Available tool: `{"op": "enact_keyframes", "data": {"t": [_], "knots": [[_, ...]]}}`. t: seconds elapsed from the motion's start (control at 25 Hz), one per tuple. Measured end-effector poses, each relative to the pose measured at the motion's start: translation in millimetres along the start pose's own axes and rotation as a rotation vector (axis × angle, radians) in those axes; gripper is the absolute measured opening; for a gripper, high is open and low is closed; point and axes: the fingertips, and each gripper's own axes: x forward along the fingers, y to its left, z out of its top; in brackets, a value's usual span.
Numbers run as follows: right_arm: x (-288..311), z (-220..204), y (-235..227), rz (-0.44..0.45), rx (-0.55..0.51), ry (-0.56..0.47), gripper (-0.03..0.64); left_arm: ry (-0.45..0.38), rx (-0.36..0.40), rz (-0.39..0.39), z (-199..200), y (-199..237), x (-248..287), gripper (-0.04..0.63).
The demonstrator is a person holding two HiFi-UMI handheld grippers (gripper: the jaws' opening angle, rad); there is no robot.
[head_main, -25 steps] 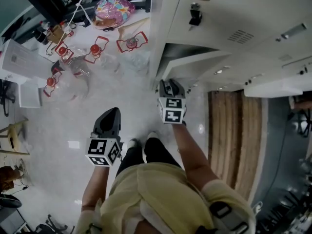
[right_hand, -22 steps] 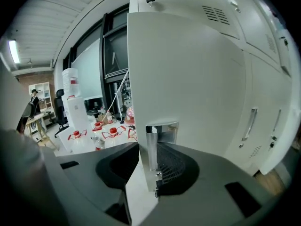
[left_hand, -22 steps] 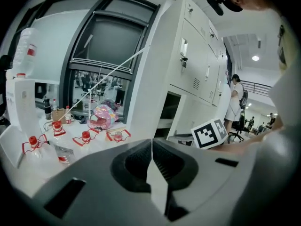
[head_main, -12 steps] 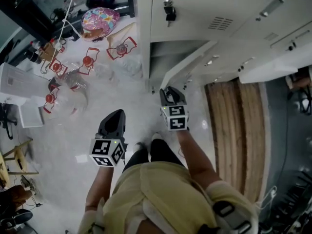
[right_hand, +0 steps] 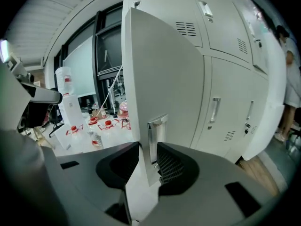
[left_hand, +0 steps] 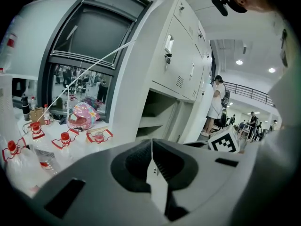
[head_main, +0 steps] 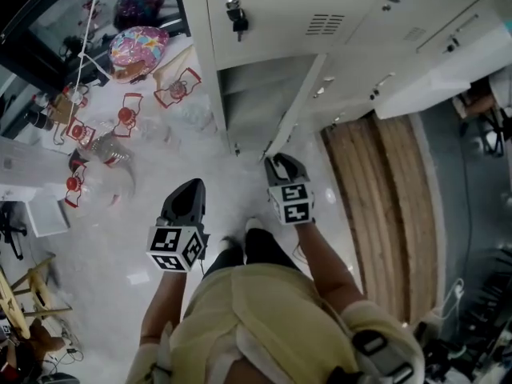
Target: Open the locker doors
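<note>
The head view looks steeply down from above the person on the floor point(head_main: 104, 246) before the lockers point(head_main: 280, 14). The left gripper view sits low and further back, facing the lockers at a slant. The right gripper view is close up against the open door point(right_hand: 160, 79). All three share this door and the bottles point(head_main: 120, 118) at the left.

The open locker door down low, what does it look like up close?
The locker door is a plain pale grey panel, metal by its look, swung out from the bottom row of lockers. A shiny recessed handle sits near its free edge. That edge stands upright between the jaws of the right hand-held gripper, which is closed on it.
</note>
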Motion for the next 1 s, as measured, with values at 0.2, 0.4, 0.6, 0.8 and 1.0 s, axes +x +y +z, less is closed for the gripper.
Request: {"op": "enact_keyframes", "data": {"t": [0.2, 0.4, 0.6, 0.8, 1.0], "knots": [[-19, -12, -17, -0.052, 0.021, 0.009, 0.115, 0.017, 0.014, -0.048, -1, -11, 11, 0.009], [-34, -24, -36, -0.103, 0.048, 0.012, 0.114, 0.03, 0.031, -0.091, -1, -24, 22, 0.009], [-48, -32, -55, -0.165, 0.07, 0.011, 0.114, 0.042, 0.048, -0.128, -1, -36, 29, 0.009], [-58, -40, -74, -0.214, 0.072, 0.023, 0.114, 0.047, 0.057, -0.143, -2, -42, 31, 0.009], [-67, -45, -93, -0.276, 0.079, 0.028, 0.114, 0.053, 0.056, -0.148, -6, -42, 27, 0.009]]}}
